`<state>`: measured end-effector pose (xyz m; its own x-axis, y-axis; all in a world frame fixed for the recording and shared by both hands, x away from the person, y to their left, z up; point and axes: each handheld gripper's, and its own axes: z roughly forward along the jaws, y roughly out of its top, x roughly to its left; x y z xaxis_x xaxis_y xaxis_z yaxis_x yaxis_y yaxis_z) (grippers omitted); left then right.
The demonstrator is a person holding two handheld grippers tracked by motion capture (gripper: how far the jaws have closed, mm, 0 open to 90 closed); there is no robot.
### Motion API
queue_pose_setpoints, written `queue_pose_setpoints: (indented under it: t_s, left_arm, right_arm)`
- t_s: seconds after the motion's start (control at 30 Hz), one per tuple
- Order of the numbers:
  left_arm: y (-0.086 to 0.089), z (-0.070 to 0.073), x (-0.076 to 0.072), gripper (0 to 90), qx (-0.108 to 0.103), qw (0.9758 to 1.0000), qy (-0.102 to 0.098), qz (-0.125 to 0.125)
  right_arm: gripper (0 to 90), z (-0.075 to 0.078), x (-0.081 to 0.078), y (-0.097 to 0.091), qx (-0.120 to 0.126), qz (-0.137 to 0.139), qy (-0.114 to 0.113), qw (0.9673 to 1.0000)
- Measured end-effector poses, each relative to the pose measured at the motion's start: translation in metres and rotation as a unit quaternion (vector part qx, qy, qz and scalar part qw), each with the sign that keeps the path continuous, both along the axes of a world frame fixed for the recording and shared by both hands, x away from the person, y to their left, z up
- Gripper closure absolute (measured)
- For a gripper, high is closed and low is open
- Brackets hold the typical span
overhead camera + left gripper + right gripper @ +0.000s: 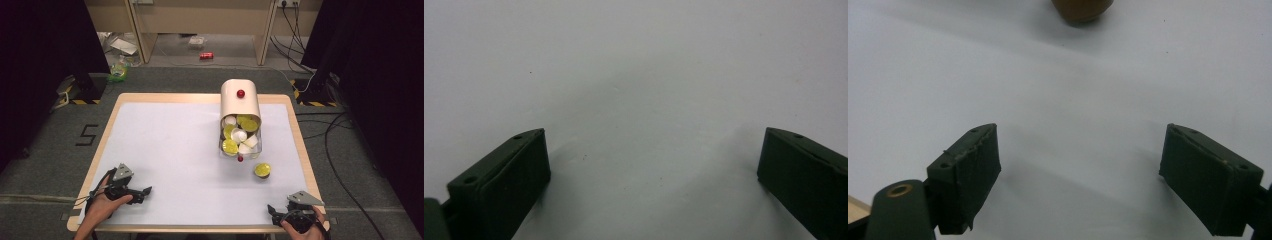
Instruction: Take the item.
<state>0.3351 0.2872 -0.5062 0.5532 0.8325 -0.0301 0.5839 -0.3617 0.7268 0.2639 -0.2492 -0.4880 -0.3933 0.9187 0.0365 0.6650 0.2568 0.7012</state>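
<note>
A cream bin (240,102) with a red knob lies on its side at the table's back right. Several yellow-lidded and white capsules (240,134) fill its open mouth. One yellow-lidded brown capsule (262,170) sits alone on the white mat in front of it; its brown base (1082,9) appears at the top of the right gripper view. My left gripper (148,190) rests at the front left, open, jaws wide over bare mat (649,125). At the front right, my right gripper (270,209) is open with nothing between its jaws.
The white mat (170,150) covers a wooden table (105,115). A small red ball (240,158) lies at the bin's mouth. Beyond the table, cables (335,135), a red can (206,56) and clutter lie on the floor.
</note>
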Motion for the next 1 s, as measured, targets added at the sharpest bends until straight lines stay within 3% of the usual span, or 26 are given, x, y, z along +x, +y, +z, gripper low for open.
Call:
queue_pose_setpoints:
  t_s: [0.5,0.7,1.0]
  left_arm:
    - [0.0,0.0,0.0,0.0,0.0,1.0,0.0,0.0]
    - [0.0,0.0,0.0,0.0,0.0,1.0,0.0,0.0]
    - [0.0,0.0,0.0,0.0,0.0,1.0,0.0,0.0]
  right_arm:
    - [16.1,-0.0022,-0.0073,-0.0028,-0.008,0.001,0.003,1.0]
    - [16.0,-0.0031,-0.0095,-0.0011,-0.025,0.006,-0.003,0.9997]
    - [16.0,-0.0038,-0.0103,-0.0012,-0.021,0.004,-0.004,0.9998]
